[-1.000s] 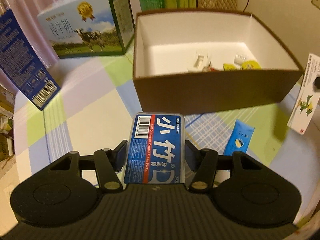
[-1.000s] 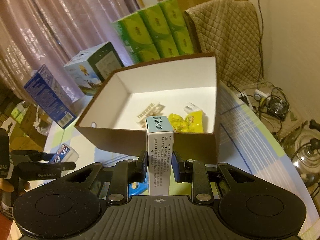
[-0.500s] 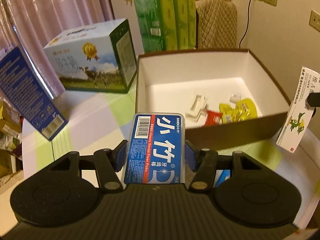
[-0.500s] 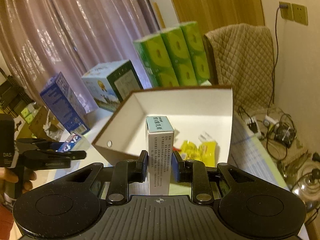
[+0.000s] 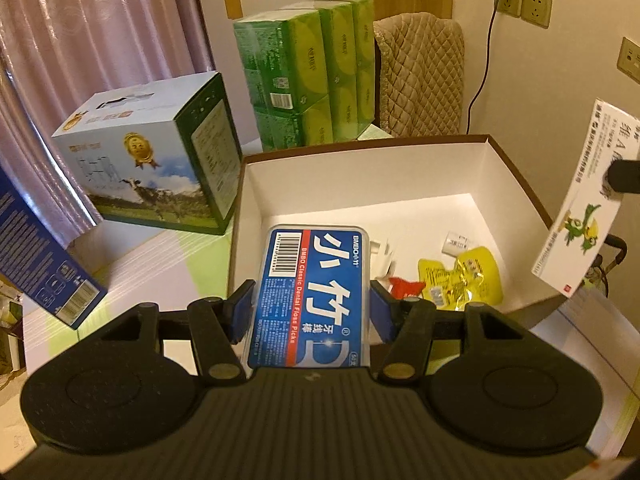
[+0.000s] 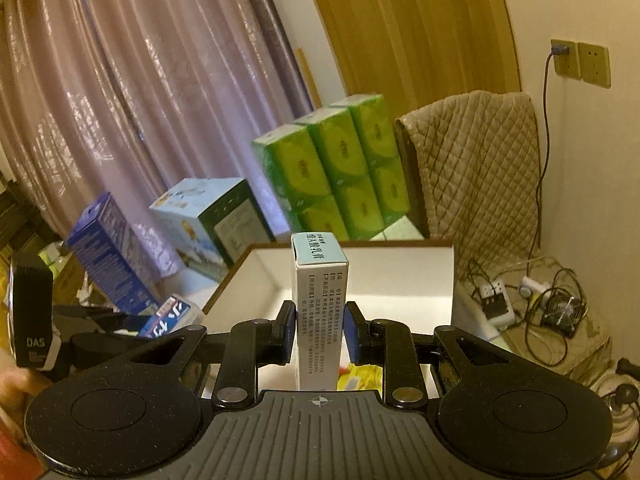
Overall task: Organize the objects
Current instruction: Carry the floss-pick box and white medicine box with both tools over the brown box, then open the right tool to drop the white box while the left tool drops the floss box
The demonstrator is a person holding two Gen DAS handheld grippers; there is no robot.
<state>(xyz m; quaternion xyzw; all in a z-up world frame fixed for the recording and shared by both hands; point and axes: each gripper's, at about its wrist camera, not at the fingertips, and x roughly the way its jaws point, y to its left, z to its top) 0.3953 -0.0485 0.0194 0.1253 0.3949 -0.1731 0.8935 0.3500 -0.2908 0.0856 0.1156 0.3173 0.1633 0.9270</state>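
**Two packs held over the sorting box**

Box (image 5: 516, 178): open, brown outside, white inside, on the checked table (image 5: 168, 256). Already holds yellow sachets (image 5: 466, 276), a red packet (image 5: 404, 286) and small white items near the front right of the floor; the rest is bare.

Floss pack (image 5: 312, 300): blue, flat, held above the box's near-left corner. Long axis runs along the fingers, barcode end pointing forward toward the far wall, label face up. Left gripper (image 5: 312, 314) is closed about halfway onto its long side edges.

Carton (image 6: 318, 312): white, slim, held over the box's near edge. Long axis likewise runs forward along the fingers, teal flap end leading. Right gripper (image 6: 320, 330) is closed narrowly on its side faces.

Risks, as judged:
- Both items enter one box together; the two grippers may collide.
- The floss pack is not clearly past the near wall; released here it may catch the rim and fall outside.
- Dropped from height, either may land on the sachets and lie crooked.
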